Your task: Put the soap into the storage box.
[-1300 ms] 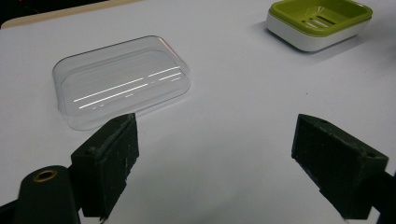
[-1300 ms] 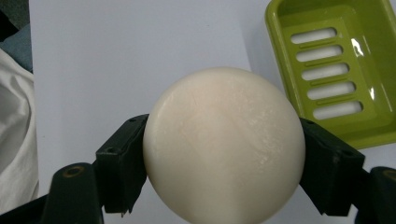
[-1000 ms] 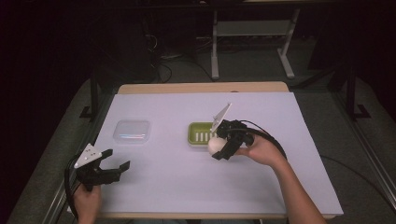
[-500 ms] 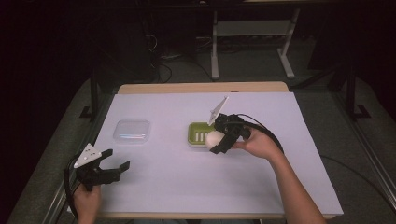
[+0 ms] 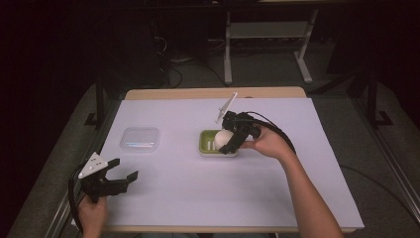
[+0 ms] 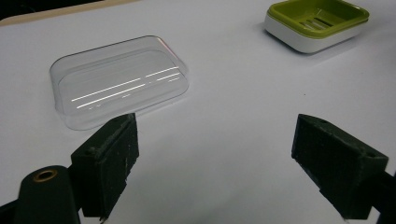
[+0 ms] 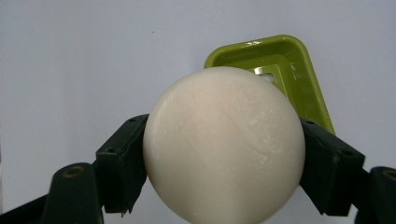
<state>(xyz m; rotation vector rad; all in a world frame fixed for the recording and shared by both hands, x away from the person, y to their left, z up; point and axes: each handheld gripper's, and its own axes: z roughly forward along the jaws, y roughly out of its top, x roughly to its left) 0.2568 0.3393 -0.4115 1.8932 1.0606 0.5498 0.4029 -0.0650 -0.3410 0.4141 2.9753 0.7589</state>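
No readable text or labels anywhere.

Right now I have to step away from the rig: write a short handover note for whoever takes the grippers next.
Right gripper: shut on the round white soap, held over the green soap dish; the soap is not yet set down in the dish.
Left gripper: open, holding nothing, low over the table's white cover at the near left corner.
Clear lid: lies on the cover to the left of the dish, just ahead of the left gripper's jaws, untouched.
Done: soap picked up and brought to the dish.
Left, probably: lower and release the soap into the dish, then perhaps fit the lid.
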